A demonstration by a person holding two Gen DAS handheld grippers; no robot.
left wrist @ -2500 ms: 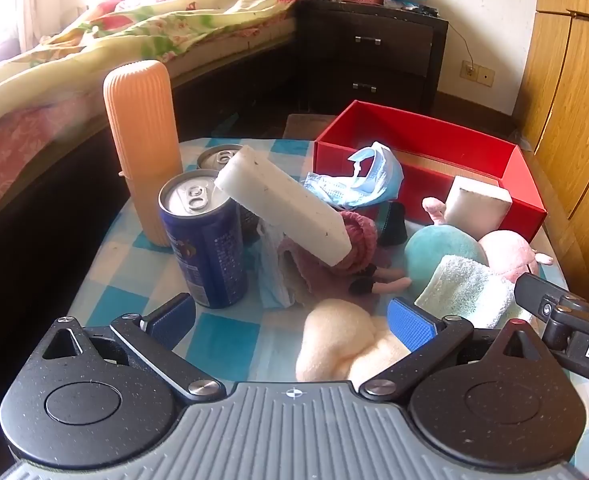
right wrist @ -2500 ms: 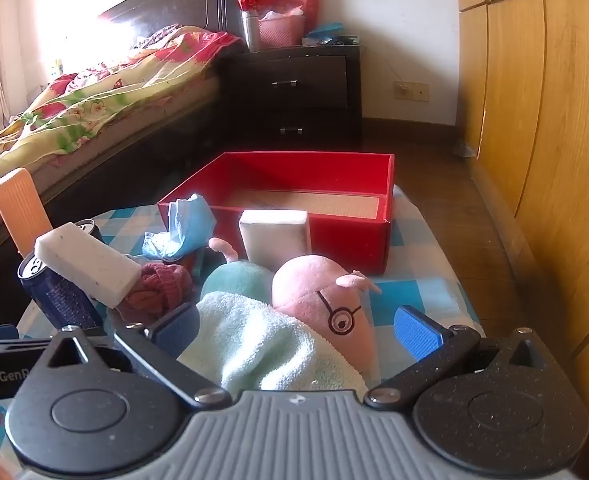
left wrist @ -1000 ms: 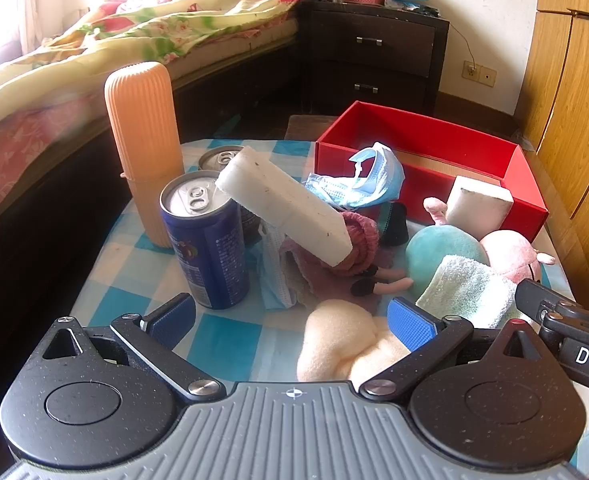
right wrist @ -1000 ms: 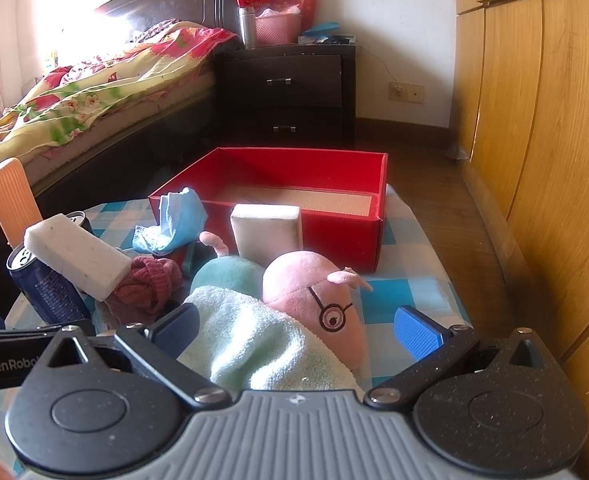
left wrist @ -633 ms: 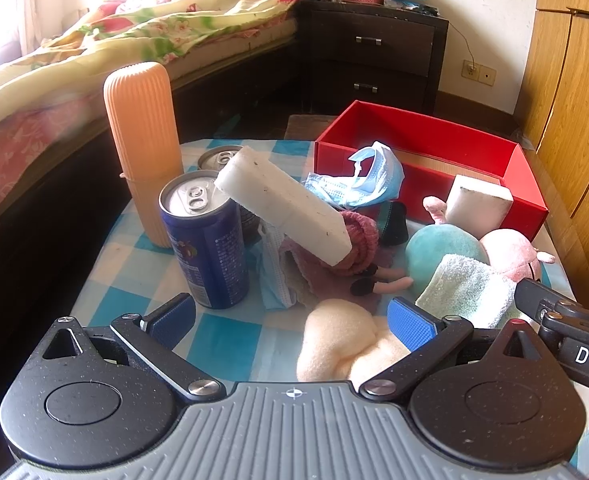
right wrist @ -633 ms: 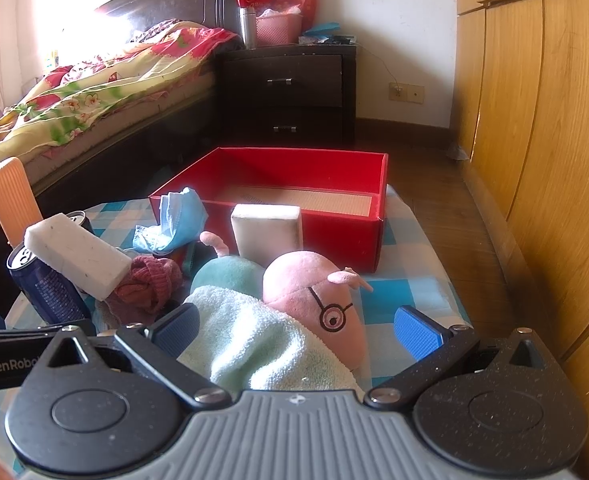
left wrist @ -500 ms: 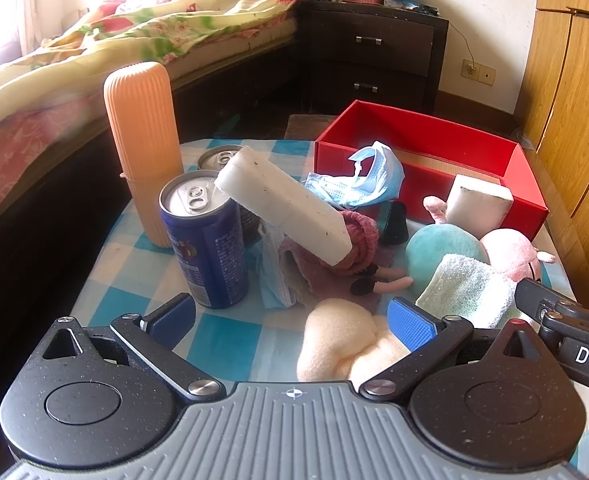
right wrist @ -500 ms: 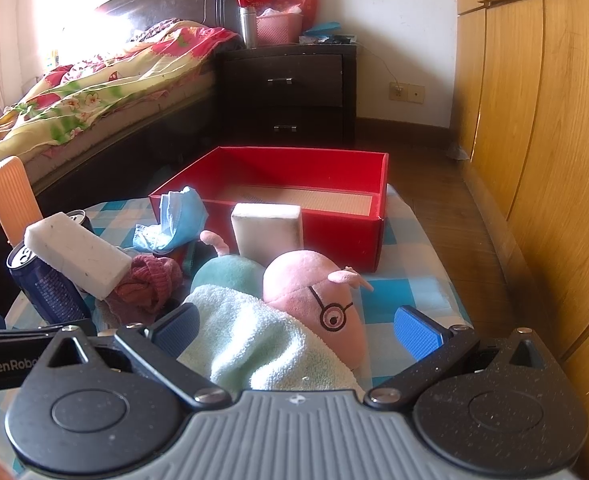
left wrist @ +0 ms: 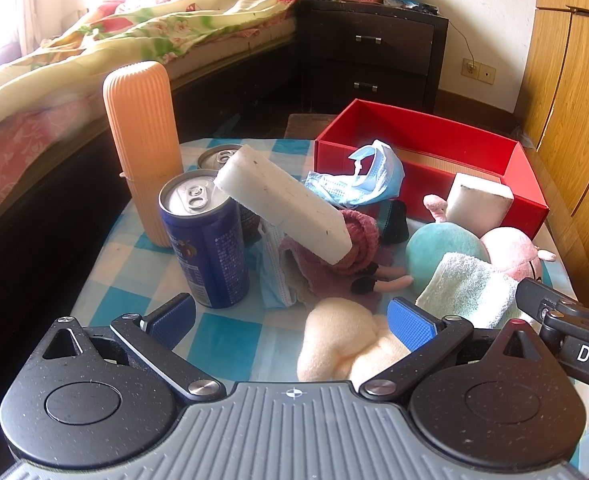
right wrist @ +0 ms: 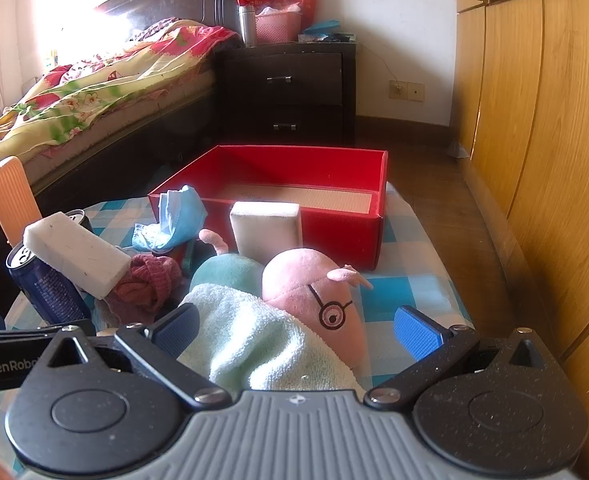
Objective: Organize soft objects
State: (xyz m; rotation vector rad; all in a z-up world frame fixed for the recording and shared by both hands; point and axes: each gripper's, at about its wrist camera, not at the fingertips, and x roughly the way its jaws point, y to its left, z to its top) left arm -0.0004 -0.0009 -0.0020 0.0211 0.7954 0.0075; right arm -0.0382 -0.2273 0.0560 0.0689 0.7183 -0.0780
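Soft things lie on a blue-checked table before an empty red box [left wrist: 426, 140] [right wrist: 286, 172]. A cream plush [left wrist: 342, 340] sits just ahead of my open left gripper [left wrist: 290, 320]. A mint towel [right wrist: 254, 336] [left wrist: 466, 288] and a pink pig plush [right wrist: 314, 292] [left wrist: 514, 252] lie between the open jaws of my right gripper [right wrist: 294, 328]. A long white sponge [left wrist: 282, 204] [right wrist: 78, 256] leans on a maroon knit cloth [left wrist: 334, 256]. A small white sponge [right wrist: 266, 228] stands against the box. A blue face mask [left wrist: 358, 184] hangs by the box.
A blue drink can [left wrist: 206, 240], a second can [left wrist: 218, 158] behind it and a tall orange ribbed case [left wrist: 144, 148] stand at the left. A bed runs along the left, a dark nightstand [right wrist: 290, 92] stands behind, and wooden wardrobe doors [right wrist: 534, 120] are at the right.
The right wrist view has shifted slightly since 2.5 s ago, then held still. Nothing on the table has moved. Both grippers stay open.
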